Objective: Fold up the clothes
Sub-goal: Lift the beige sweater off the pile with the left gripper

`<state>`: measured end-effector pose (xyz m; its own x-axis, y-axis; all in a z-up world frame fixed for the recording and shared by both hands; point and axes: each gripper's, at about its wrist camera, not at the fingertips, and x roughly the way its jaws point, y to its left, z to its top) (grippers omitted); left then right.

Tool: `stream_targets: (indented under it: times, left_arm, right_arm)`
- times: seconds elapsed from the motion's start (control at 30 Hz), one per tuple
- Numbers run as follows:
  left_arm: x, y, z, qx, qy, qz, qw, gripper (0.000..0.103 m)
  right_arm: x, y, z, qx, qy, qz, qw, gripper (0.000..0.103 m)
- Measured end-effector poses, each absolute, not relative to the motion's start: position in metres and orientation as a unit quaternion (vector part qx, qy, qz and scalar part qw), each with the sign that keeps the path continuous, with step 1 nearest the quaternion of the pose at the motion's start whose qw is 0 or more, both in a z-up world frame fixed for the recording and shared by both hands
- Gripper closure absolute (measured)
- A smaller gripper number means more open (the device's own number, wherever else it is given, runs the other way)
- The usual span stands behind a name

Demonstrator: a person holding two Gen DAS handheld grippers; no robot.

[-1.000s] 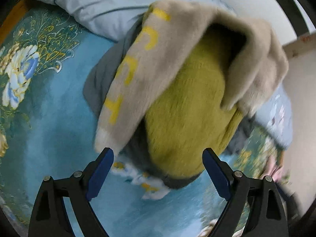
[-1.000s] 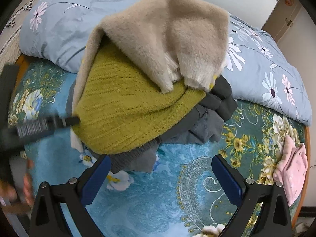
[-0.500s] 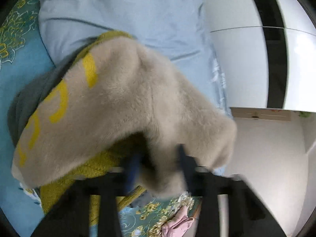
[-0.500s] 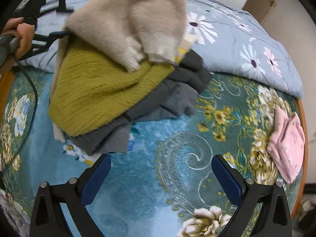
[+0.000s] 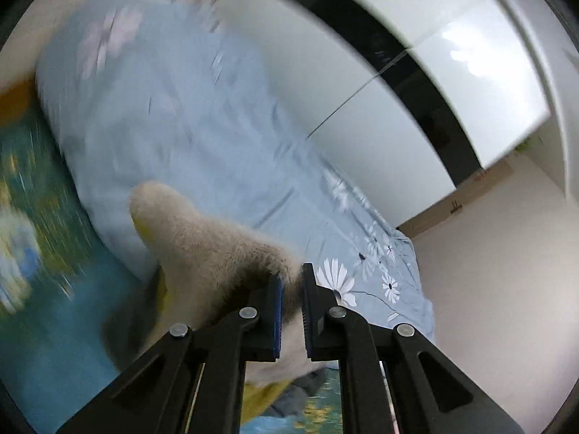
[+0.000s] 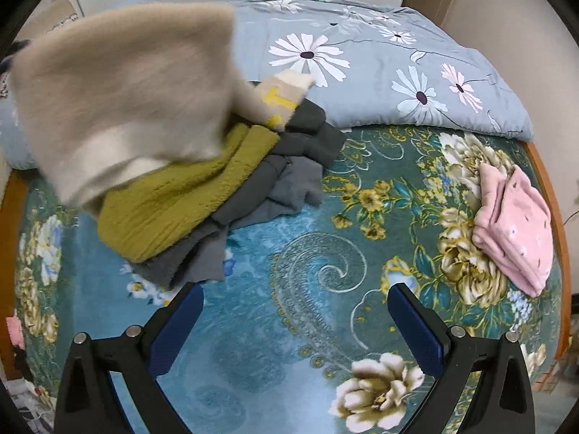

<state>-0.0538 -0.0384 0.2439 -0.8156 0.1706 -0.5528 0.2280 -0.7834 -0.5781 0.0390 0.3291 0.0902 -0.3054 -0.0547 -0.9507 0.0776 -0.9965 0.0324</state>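
Our left claw clenches the fluffy beige sweater above the olive knit and grey garments; our right claw hangs released over the floral bed.

Two hand-held grippers, four piled garments, one folded pink garment, one quilt

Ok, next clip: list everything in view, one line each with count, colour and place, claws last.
fluffy sweater: 1, beige with yellow letters, lifted over the pile
knit sweater: 1, olive green, top of the pile
grey garments: number unclear, dark grey, under the knit sweater
folded garment: 1, pink, right side of the bed
quilt: 1, light blue with daisies, far side of the bed
bedspread: 1, teal floral, under everything
left claw: shut on the fluffy sweater
right claw: open, nothing held, above the bedspread
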Motion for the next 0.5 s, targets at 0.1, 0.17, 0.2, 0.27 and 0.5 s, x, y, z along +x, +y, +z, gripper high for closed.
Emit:
stream_targets:
  times: [0.1,0.17,0.2,0.27,0.5]
  left_arm:
    - [-0.018,-0.030,0.298,0.281,0.255,-0.925,0.023,0.094]
    - [0.008,-0.038,0.323,0.267,0.223,-0.937,0.027,0.094]
    - [0.018,-0.042,0.334,0.261,0.207,-0.942,0.030,0.094]
    - [0.028,-0.050,0.346,0.254,0.179,-0.950,0.036,0.094]
    - [0.088,-0.043,0.369,0.251,0.079,-0.963,0.057,0.094]
  right_arm:
    - [0.053,0.329,0.097,0.583,-0.004,-0.811,0.047,0.000]
    - [0.063,0.332,0.102,0.579,-0.018,-0.814,0.050,0.000]
    - [0.067,0.333,0.105,0.576,-0.023,-0.815,0.051,0.000]
    - [0.076,0.339,0.110,0.570,-0.034,-0.820,0.052,0.000]
    - [0.100,0.367,0.116,0.562,-0.067,-0.823,0.044,0.000]
